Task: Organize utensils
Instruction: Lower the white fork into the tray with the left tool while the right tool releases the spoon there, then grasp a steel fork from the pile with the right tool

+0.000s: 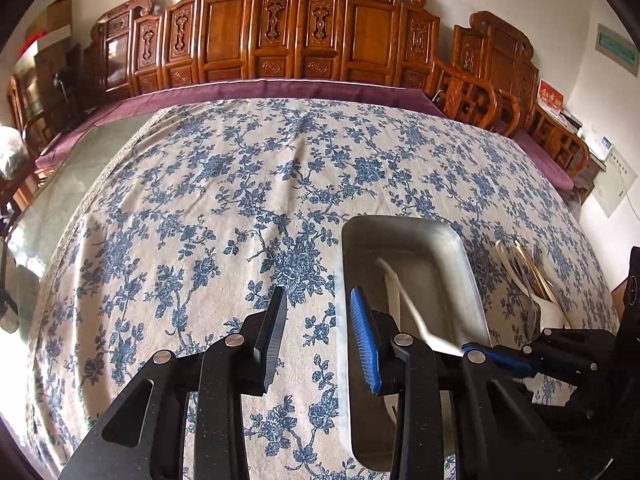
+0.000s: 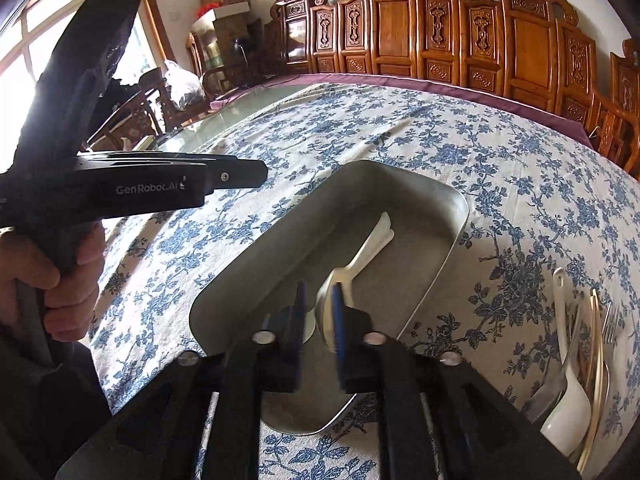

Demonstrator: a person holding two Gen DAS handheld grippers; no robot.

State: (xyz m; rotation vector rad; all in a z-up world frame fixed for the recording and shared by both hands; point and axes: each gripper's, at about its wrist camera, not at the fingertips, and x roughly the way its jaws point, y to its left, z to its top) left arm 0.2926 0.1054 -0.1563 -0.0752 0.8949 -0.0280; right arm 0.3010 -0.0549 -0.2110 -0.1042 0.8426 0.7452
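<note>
A metal tray [image 2: 448,200] lies on the flowered cloth. In it a white spoon [image 2: 378,236] shows blurred, its bowl beside my right gripper's right pad. My right gripper [image 2: 319,300] hangs over the tray's near end with a gap between its jaws, and neither pad presses the spoon. The left wrist view shows the tray [image 1: 400,228], the white spoon [image 1: 412,308] and my right gripper [image 1: 468,348] at the tray's right rim. My left gripper [image 1: 318,296] stands open and empty above the cloth, just left of the tray. From the right wrist view it [image 2: 256,174] appears side-on, held by a hand [image 2: 60,280].
Right of the tray lies a pile of utensils [image 2: 576,368]: a white spoon, a metal spoon, gold chopsticks and forks, also seen as the pile [image 1: 532,276]. Carved wooden chairs [image 1: 280,40] line the table's far edge. Bare glass tabletop [image 1: 60,184] shows at the left.
</note>
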